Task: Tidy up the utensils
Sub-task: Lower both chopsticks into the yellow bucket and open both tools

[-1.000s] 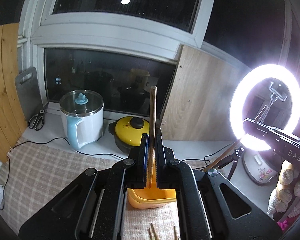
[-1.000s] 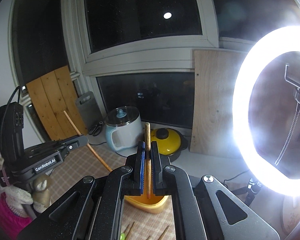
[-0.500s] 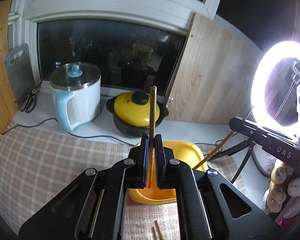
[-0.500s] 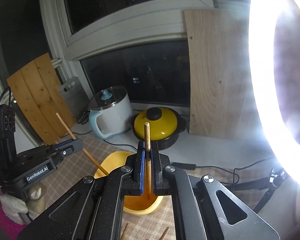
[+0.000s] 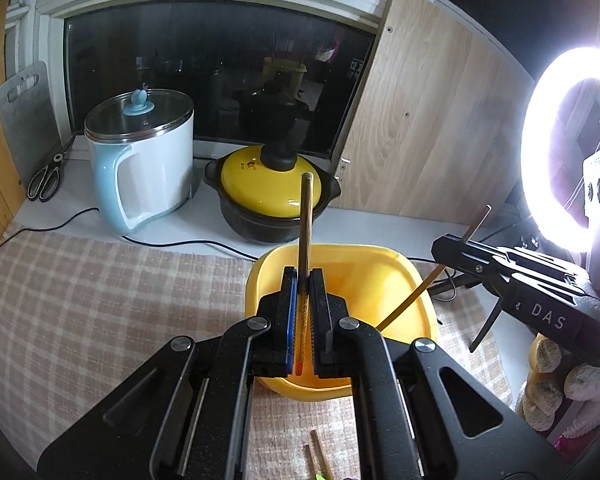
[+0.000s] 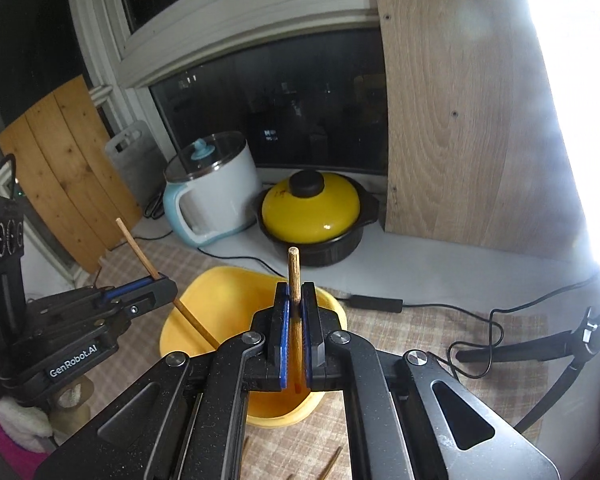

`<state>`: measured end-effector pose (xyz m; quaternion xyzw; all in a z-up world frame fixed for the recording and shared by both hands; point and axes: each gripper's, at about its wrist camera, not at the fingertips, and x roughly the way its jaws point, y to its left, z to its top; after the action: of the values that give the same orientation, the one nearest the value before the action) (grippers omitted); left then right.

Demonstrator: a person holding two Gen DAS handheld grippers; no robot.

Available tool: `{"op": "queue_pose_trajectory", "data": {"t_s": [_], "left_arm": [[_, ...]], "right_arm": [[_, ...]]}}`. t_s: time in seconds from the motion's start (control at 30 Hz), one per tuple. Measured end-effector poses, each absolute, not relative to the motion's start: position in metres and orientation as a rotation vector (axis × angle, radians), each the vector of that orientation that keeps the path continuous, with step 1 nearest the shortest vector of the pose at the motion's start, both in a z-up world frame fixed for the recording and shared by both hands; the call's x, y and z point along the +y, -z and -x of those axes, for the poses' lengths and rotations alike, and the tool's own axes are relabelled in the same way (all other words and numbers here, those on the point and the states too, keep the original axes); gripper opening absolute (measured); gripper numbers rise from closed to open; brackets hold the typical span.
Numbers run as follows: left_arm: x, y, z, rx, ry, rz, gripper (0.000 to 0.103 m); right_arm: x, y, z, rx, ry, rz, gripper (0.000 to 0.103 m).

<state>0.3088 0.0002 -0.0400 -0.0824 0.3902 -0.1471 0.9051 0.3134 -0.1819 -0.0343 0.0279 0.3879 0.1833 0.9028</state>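
Note:
My left gripper (image 5: 304,276) is shut on a wooden chopstick (image 5: 305,220) that stands upright between its pads, above the near side of a yellow bowl (image 5: 360,276). My right gripper (image 6: 295,292) is shut on a second wooden chopstick (image 6: 293,276), also upright, over the same yellow bowl (image 6: 220,300). In the left wrist view the right gripper (image 5: 444,246) reaches over the bowl from the right with its chopstick slanting down into it. In the right wrist view the left gripper (image 6: 168,284) reaches in from the left, its chopstick (image 6: 192,320) pointing into the bowl.
Loose chopsticks (image 5: 318,454) lie on the checked mat (image 5: 100,300) below the bowl. A white and blue kettle (image 5: 140,160) and a yellow-lidded black pot (image 5: 272,200) stand behind it. Scissors (image 5: 46,176) lie far left. A bright ring light (image 5: 572,144) and cables (image 6: 480,332) are at the right.
Both grippers have tilted down and moved forward over the yellow bowl, each still holding its chopstick. The bowl now shows fully under the fingertips.

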Motion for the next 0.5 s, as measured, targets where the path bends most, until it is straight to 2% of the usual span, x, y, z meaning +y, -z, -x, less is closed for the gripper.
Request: {"op": "queue_pose_trajectory", "data": {"t_s": [0.37, 0.4, 0.5], "left_arm": [[-0.0003, 0.0420, -0.3052, 0.811, 0.302, 0.165, 0.004], [-0.0001, 0.0416, -0.3050, 0.813, 0.302, 0.165, 0.004], [0.0017, 0.0396, -0.3009, 0.811, 0.289, 0.164, 0.004]], "right_arm": [[-0.1808, 0.0372, -0.3120, 0.814, -0.374, -0.041, 0.004], [-0.1818, 0.0370, -0.3115, 0.815, -0.373, -0.046, 0.008], [-0.1848, 0.0351, -0.3088, 0.804, -0.372, -0.063, 0.031]]}}
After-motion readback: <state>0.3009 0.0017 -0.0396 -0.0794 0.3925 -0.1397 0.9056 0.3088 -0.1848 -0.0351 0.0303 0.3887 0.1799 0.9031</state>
